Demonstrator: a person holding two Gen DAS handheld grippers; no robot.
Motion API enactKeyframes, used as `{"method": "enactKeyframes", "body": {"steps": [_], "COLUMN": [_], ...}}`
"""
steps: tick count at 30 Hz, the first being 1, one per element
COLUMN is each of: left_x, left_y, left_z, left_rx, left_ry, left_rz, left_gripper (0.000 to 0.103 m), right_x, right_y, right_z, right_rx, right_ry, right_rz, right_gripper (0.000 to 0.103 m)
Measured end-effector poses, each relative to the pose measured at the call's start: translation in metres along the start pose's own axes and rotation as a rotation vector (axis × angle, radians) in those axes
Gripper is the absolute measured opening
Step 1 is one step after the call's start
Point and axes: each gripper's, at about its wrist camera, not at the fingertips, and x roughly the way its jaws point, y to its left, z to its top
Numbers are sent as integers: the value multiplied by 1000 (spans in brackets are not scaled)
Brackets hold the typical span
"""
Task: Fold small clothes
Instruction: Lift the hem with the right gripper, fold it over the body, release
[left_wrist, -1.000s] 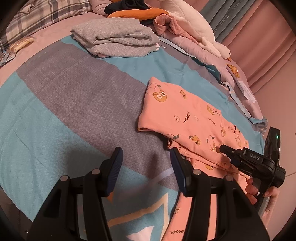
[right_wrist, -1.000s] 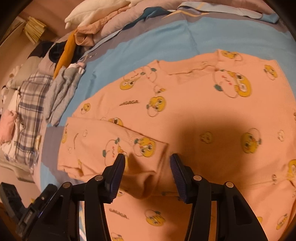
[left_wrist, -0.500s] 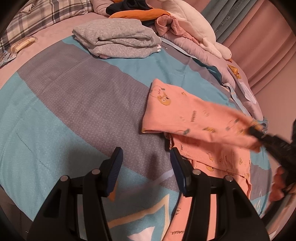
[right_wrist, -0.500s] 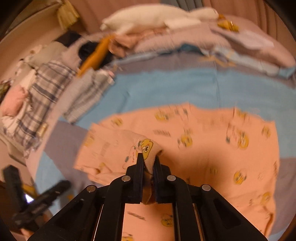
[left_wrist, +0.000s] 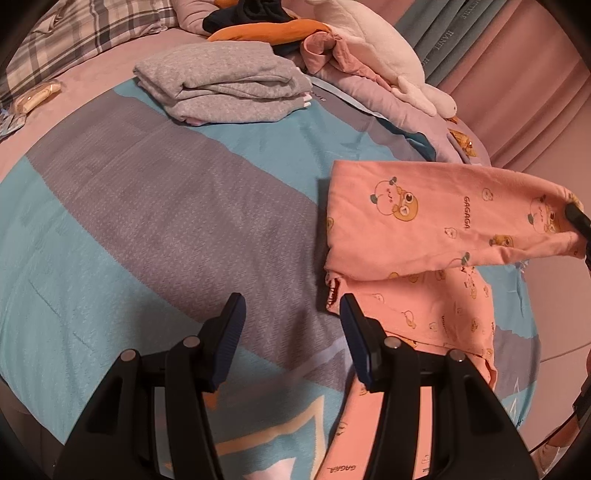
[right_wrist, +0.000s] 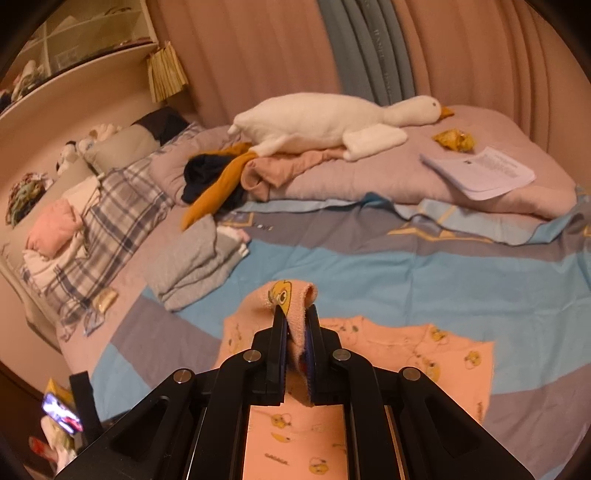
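Both jaws differ: the right gripper (right_wrist: 295, 321), open before, now pinches the lifted pink sleeve (right_wrist: 291, 295); the left gripper (left_wrist: 291, 314) stays half-open, empty.

A small peach-pink cotton garment (left_wrist: 424, 229) printed with yellow cartoon chicks and "GAGAGA" lettering lies on the blue-and-grey bed cover (left_wrist: 147, 206) — its body flat, one sleeve lifted clear and stretched sideways, its ribbed cuff (right_wrist: 295, 299) pinched up. A folded grey knit garment (left_wrist: 225, 86) rests well apart.
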Motion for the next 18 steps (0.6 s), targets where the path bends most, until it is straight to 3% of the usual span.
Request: {"method": "enactKeyframes", "body": {"steps": [8, 18], "left_x": [4, 19], "left_y": [-20, -49], "left_z": [9, 18], "left_rx": [37, 89], "left_ry": [-1, 23], "left_rz": [-26, -52], "left_gripper": [52, 52], "right_x": [-15, -10], "right_y": [-25, -72], "right_z": [-8, -33], "right_rx": [44, 115], "right_ry": [-23, 25], "right_rz": [-73, -195], "right_gripper": [9, 9]}}
